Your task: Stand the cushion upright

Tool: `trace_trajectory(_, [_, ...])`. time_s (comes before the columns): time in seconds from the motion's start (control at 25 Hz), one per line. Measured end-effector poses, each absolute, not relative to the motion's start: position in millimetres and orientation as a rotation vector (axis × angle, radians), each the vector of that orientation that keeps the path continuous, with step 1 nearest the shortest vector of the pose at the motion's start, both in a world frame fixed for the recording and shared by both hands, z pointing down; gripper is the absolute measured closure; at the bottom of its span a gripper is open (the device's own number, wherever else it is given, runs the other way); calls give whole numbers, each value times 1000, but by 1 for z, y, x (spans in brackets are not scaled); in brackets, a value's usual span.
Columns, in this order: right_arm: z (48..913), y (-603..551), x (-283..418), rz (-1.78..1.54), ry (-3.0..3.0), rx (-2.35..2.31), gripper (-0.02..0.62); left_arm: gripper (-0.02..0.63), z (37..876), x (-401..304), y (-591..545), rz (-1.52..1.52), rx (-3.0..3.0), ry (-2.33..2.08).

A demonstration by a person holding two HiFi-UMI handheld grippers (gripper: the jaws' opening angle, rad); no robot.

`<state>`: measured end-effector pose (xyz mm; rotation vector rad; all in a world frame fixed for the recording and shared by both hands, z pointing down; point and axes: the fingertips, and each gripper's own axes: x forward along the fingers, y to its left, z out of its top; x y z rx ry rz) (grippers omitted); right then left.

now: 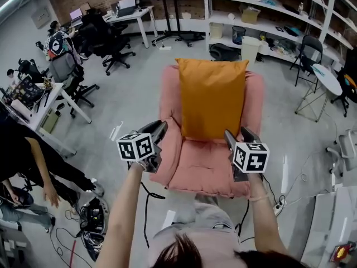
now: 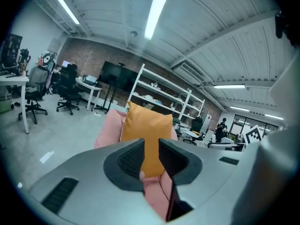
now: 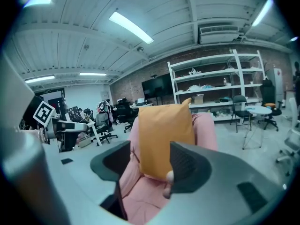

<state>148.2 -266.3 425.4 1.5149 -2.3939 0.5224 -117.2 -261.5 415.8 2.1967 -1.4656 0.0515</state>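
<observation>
Head view, nearest edge: the person's hair and shirt are cut off by the frame, and both forearms reach forward.
Left gripper (image 1: 160, 126): its fingers stand a narrow slit apart with nothing between them. It is just beside the armchair's arm at the view's left.
Right gripper (image 1: 239, 134): its fingers are spread wider and hold nothing. It is near the seat's other side.
Armchair (image 1: 192, 169): pink and padded. Its back is mostly hidden behind the cushion and its base is out of sight.
Cushion (image 1: 212, 96): plain orange and rectangular, with pointed top corners. It stands upright on the seat against the backrest, apart from both grippers.
Gripper views: the jaws hide the cushion's lower edge.
Far background: desk (image 1: 131, 15), office chairs (image 1: 111, 43) and white shelves (image 1: 268, 15). The shelf contents are too small to tell.
</observation>
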Motion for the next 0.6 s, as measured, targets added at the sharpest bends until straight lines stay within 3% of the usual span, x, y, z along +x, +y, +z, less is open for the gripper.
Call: trace_trajectory(0.6, [416,-161,136,474,-2399,1516,372,557,413,-123,-166,25,2223,-1462])
